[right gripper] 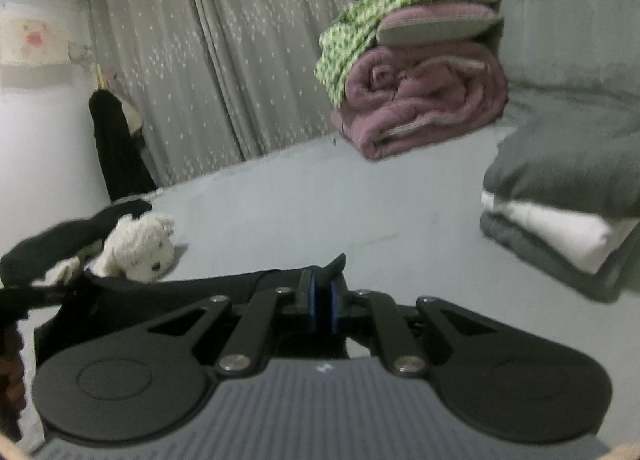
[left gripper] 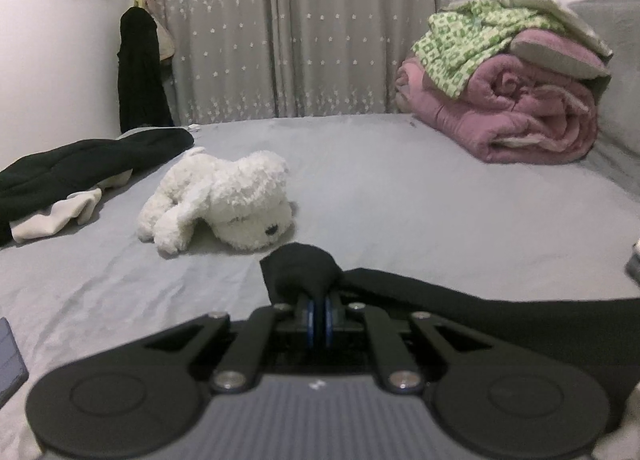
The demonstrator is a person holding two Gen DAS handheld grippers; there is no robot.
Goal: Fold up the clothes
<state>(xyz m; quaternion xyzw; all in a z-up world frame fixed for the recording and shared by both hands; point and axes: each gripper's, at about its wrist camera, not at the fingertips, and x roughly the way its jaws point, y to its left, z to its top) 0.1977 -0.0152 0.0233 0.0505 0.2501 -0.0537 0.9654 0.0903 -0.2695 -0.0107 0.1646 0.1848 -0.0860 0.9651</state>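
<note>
Both grippers clamp the black garment (left gripper: pixel 500 312) above the bed (left gripper: pixel 400 199), left gripper (left gripper: pixel 319 300) on a bunched corner, right gripper (right gripper: pixel 322 292) on an edge; only right wrist shows folded grey-white bedding (right gripper: pixel 560 219).

On the bed (left gripper: pixel 360 187), the toy dog (left gripper: pixel 224 203) lies at 11 o'clock, blankets (left gripper: pixel 512 99) at 2, curtain (left gripper: pixel 280 27) behind.

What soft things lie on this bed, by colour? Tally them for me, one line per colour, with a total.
Black: 2, the garment shut in both the left gripper and the right gripper, and the black clothing at the far left
White: 1, the plush dog
Pink: 1, the rolled blanket
Green patterned: 1, the cloth on top of it
Grey: 1, the folded bedding
Total: 6
</note>
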